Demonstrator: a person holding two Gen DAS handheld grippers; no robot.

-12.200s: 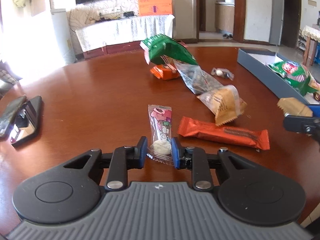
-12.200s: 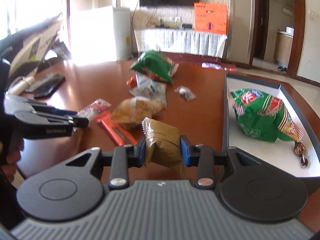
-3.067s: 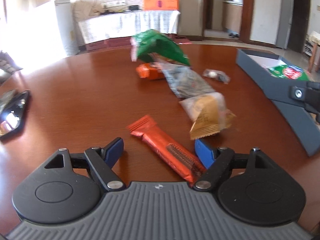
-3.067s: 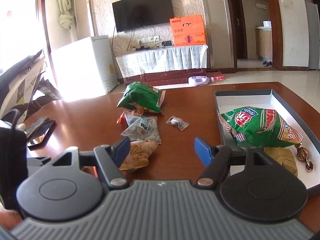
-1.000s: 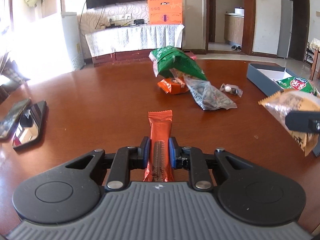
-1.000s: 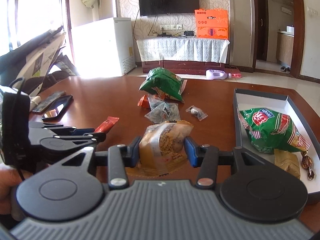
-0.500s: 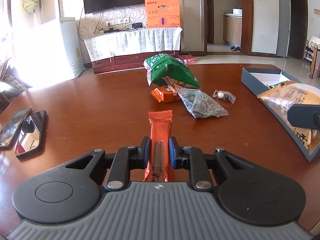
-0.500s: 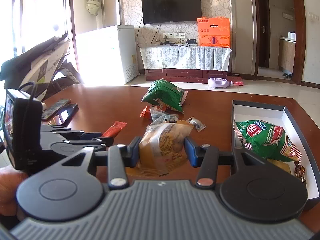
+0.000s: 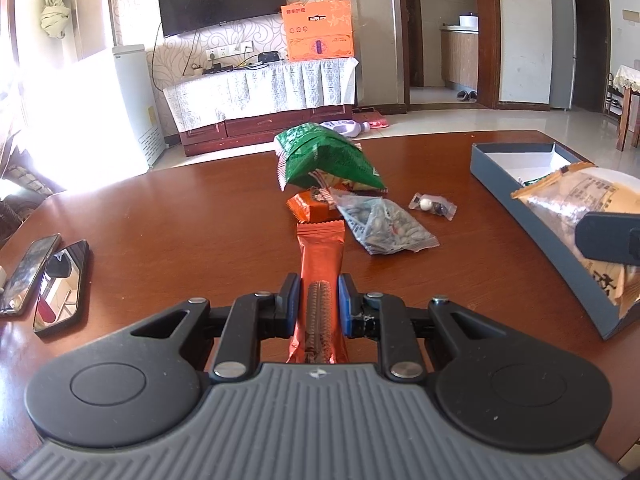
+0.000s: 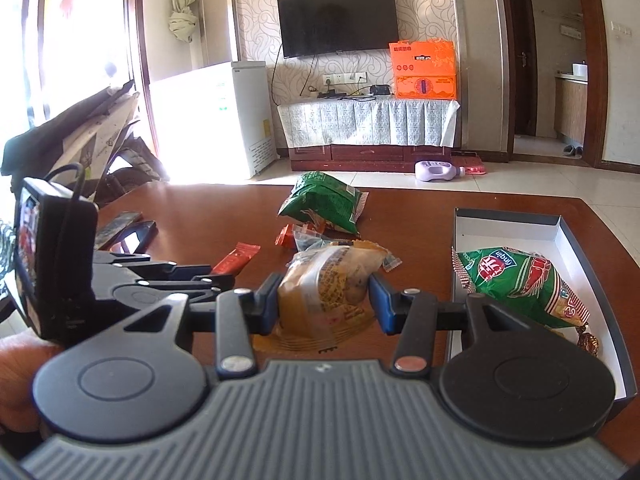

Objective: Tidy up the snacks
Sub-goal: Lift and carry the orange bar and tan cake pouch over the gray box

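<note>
Jaws clamped: orange bar [image 9: 320,276], pastry packet [image 10: 326,288]

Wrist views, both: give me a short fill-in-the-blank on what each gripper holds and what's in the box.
1. The left gripper is shut on an ____ snack bar.
2. The right gripper grips a clear packet holding a ____ pastry.
3. The green-and-red snack bag lies inside the grey ____.

Missing words: orange; yellow; box

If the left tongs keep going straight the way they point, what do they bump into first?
Probably the small orange packet, just past the tip of the orange bar that the left tongs hold, with the green bag behind it; depth is unclear.
</note>
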